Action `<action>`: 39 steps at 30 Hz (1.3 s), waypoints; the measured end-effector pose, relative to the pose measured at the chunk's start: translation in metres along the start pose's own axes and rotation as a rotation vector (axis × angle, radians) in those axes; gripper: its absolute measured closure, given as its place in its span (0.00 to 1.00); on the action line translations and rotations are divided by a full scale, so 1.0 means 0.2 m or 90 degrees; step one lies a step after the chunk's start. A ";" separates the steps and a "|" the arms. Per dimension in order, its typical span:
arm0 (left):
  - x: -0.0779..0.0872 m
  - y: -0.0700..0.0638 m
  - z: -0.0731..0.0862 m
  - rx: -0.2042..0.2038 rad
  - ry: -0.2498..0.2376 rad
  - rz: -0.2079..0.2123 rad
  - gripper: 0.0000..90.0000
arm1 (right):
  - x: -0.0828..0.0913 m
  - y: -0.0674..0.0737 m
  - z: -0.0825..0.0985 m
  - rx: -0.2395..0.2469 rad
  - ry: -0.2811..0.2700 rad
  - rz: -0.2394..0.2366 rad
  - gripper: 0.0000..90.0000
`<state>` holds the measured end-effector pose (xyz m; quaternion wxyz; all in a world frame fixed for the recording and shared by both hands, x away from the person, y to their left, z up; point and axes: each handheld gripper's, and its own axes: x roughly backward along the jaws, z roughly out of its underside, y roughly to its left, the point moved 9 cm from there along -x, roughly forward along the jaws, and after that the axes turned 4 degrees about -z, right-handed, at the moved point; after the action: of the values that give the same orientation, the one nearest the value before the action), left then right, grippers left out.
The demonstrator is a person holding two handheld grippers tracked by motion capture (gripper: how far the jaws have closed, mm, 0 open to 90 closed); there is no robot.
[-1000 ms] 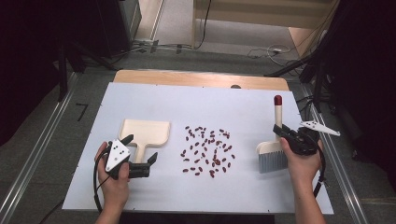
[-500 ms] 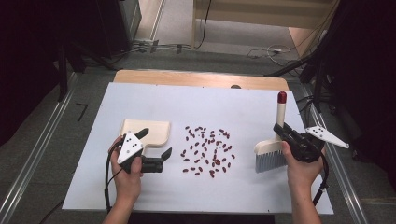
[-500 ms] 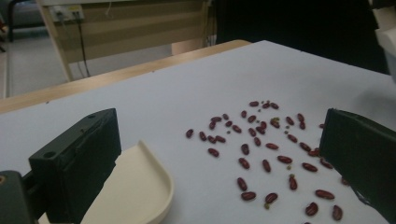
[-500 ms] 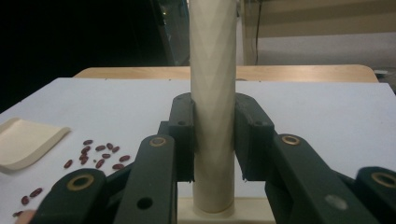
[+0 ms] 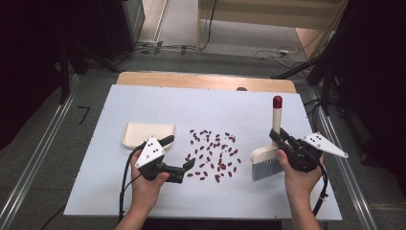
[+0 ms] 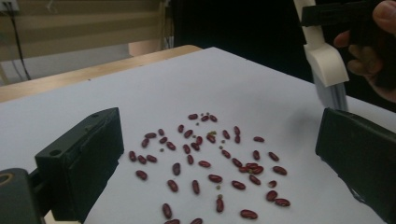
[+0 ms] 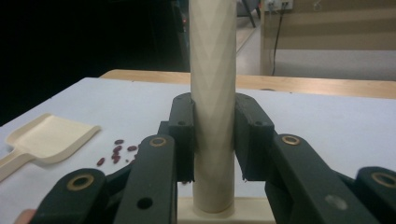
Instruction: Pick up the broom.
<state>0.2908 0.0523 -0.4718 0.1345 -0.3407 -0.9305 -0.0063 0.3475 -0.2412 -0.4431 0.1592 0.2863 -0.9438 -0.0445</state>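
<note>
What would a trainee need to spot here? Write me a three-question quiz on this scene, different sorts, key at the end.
1. True or false: the right hand-held gripper is clamped on the brush handle.
2. Multiple choice: the scattered red beans lie A) inside the dustpan, B) on the white table between dustpan and brush, C) on the floor.
3. Short answer: is anything held between the jaws of the left hand-held gripper?

Key
1. True: both jaws press the upright handle in the right gripper view.
2. B.
3. No: the jaws stand wide apart, with the beans lying on the table beyond them.
</note>
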 end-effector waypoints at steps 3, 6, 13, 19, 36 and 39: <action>-0.01 -0.04 -0.01 0.012 0.006 0.013 0.03 | -0.01 0.06 0.00 0.009 -0.002 -0.011 0.77; -0.01 -0.06 -0.01 0.015 0.010 0.020 0.05 | -0.03 0.12 0.00 0.016 -0.004 -0.026 0.77; -0.04 -0.15 -0.01 0.028 0.030 0.045 0.13 | -0.05 0.27 -0.01 0.033 -0.012 -0.051 0.77; -0.07 -0.25 0.00 0.046 0.048 0.088 0.20 | -0.06 0.36 0.00 0.044 -0.017 -0.067 0.77; -0.12 -0.42 0.03 0.082 0.095 0.173 0.36 | -0.10 0.57 0.04 0.083 -0.014 -0.098 0.77; -0.13 -0.42 0.04 0.086 0.100 0.168 0.39 | -0.10 0.61 0.05 0.084 -0.012 -0.105 0.77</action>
<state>0.2548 -0.0270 -0.4785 0.2290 -0.4488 -0.8625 0.0472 0.2968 -0.1287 -0.4367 0.1272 0.3722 -0.9194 0.0018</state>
